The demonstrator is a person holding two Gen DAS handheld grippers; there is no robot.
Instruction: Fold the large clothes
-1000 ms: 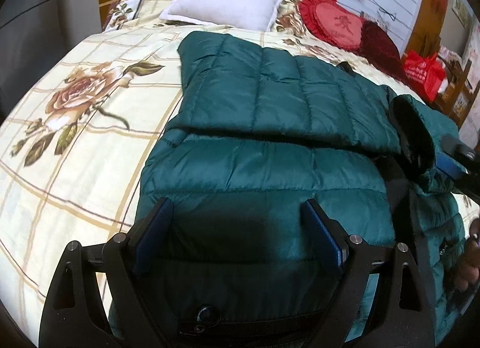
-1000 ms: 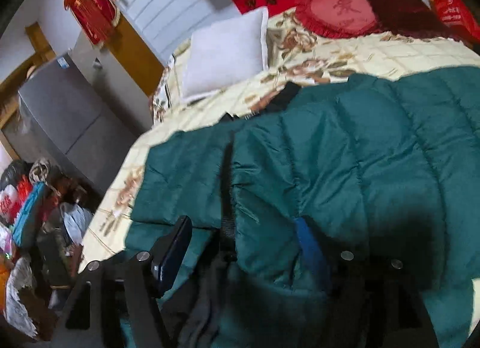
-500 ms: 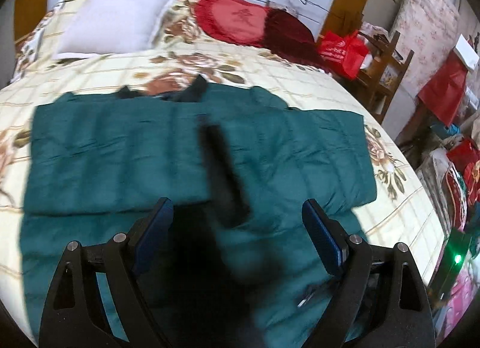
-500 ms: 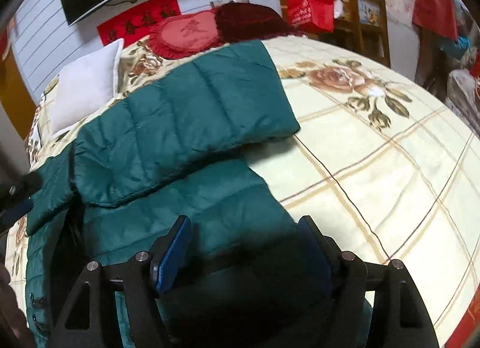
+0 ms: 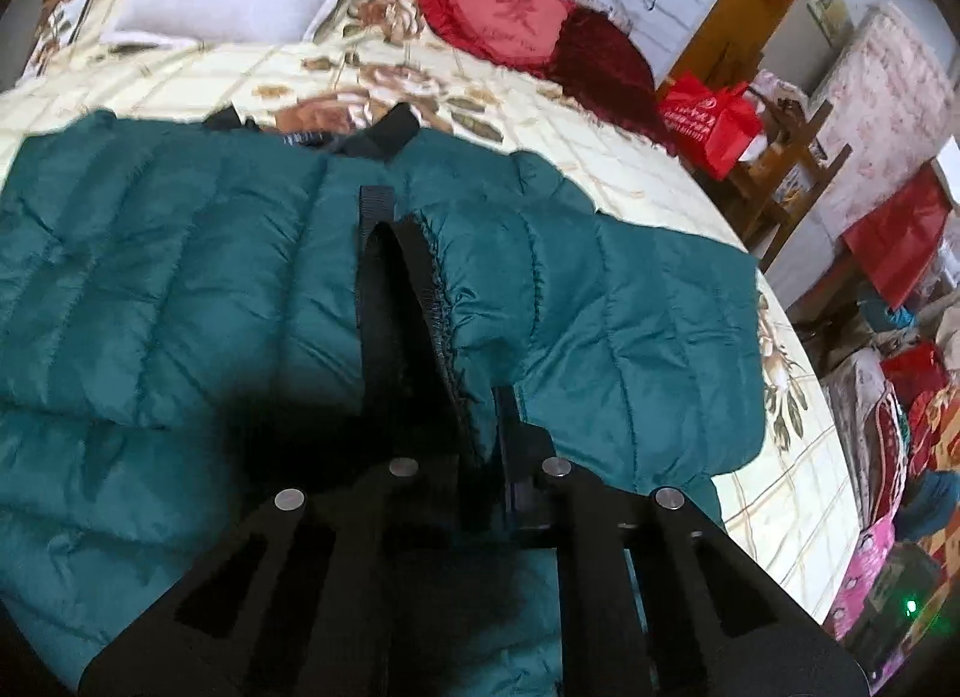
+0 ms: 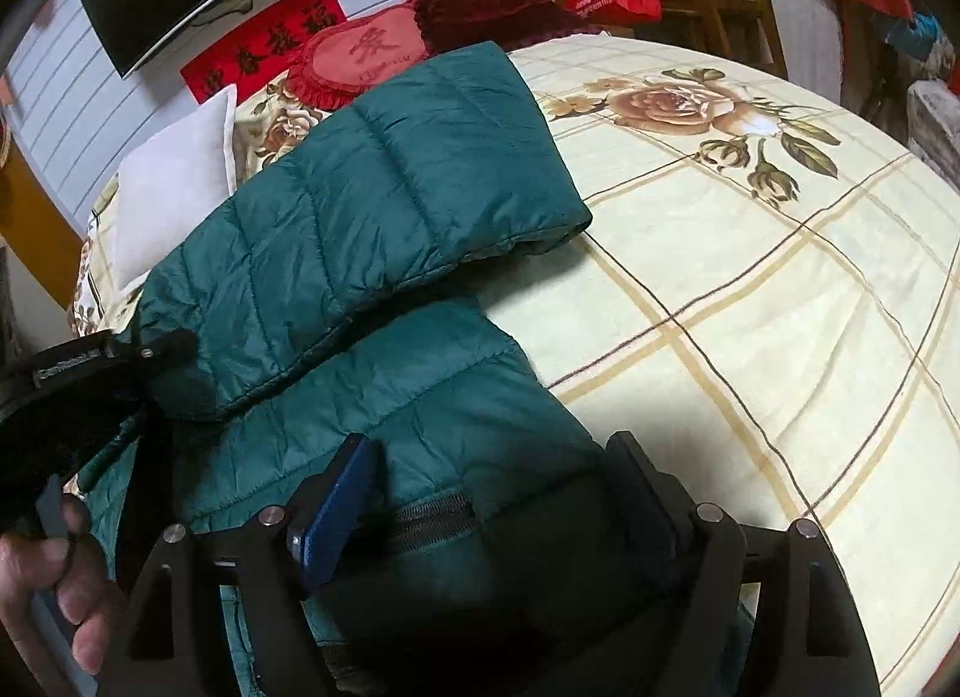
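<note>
— Here, mid-fold: my left claw has just snapped shut on the black-lined cuff of the green puffer jacket, the sleeve end pinched between the jaws at the lower centre of the left wrist view.

— And the other claw?

— My right claw hangs over the jacket's lower corner, at the bottom centre of its own view. Its jaws have just been widening; padded fabric and a stretch of zip lie between the blue pads, but they do not press on it.

— Where does the jacket lie?

— Spread flat across the bed, on a cream sheet with tan checks and printed roses. It fills the left and centre of both views. One sleeve lies folded across the body, toward the upper middle of the right view.

— What comes next, as you judge it?

— I would say the held sleeve must be carried across the chest and laid flat. The shell is slick, quilted in soft puffy bands, so it may slide or spring back; the ribbed cuff gives the surer hold. The right claw must close on the hem before any lengthwise fold.
</note>
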